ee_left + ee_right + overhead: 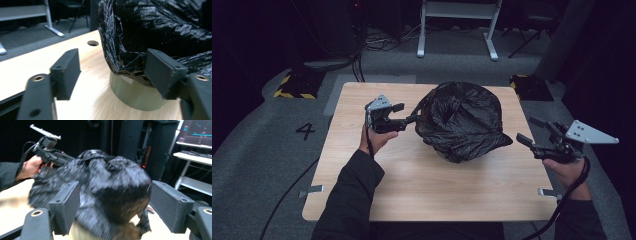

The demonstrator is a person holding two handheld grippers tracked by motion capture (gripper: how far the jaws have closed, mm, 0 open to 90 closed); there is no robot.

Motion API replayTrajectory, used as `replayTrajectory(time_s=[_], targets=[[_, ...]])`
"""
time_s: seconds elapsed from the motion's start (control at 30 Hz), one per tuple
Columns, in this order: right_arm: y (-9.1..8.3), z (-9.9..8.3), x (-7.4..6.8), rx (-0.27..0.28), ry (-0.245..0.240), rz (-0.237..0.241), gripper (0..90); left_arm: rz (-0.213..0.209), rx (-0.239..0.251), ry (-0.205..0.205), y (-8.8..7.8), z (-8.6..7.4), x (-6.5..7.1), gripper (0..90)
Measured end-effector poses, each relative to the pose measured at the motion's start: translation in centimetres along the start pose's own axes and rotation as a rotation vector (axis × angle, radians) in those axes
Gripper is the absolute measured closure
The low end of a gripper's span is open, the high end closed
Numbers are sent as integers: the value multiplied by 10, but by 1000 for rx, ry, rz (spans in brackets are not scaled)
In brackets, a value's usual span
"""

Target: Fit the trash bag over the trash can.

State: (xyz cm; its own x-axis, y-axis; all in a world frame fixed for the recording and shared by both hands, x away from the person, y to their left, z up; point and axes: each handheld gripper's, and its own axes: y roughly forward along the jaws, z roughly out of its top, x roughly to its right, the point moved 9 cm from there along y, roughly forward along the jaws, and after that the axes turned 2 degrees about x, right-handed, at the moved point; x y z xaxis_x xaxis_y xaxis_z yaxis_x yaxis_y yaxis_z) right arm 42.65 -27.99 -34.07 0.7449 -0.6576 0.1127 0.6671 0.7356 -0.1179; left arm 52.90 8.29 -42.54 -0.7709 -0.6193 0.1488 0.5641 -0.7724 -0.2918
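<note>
Black bag (462, 120) is draped over a container (135, 92) on the table (412, 185). Left gripper (408, 114) is held open at its edge, gripping nothing. Right gripper (532, 131) is held open and empty, apart.

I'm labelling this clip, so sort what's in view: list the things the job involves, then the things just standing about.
In the job:
black bin bag, draped over the bin
grey-green bin under it, on the wooden table
left gripper, jaws open at the bag's edge
right gripper, jaws open, off the bag

Just standing about:
white desk frame
yellow-and-black floor blocks
cables on the floor
</note>
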Motion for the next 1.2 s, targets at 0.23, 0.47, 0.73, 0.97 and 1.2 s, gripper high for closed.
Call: replayTrajectory(time_s=[0.23, 0.47, 0.73, 0.97, 1.2], targets=[[50, 11, -12, -87, -48, 44, 200, -46, -37, 19, 22, -6, 11, 305], [68, -13, -7, -154, 4, 17, 170, -91, -88, 39, 35, -17, 26, 312], [69, -46, -14, -219, 45, 88, 139, -103, -125, 78, 44, -25, 35, 443], [67, -66, -3, -221, 42, 42, 611, -99, -153, 130, 51, -30, 40, 716], [71, -80, 1, -243, 3, 27, 896, -98, -182, 162, 57, -34, 42, 884]])
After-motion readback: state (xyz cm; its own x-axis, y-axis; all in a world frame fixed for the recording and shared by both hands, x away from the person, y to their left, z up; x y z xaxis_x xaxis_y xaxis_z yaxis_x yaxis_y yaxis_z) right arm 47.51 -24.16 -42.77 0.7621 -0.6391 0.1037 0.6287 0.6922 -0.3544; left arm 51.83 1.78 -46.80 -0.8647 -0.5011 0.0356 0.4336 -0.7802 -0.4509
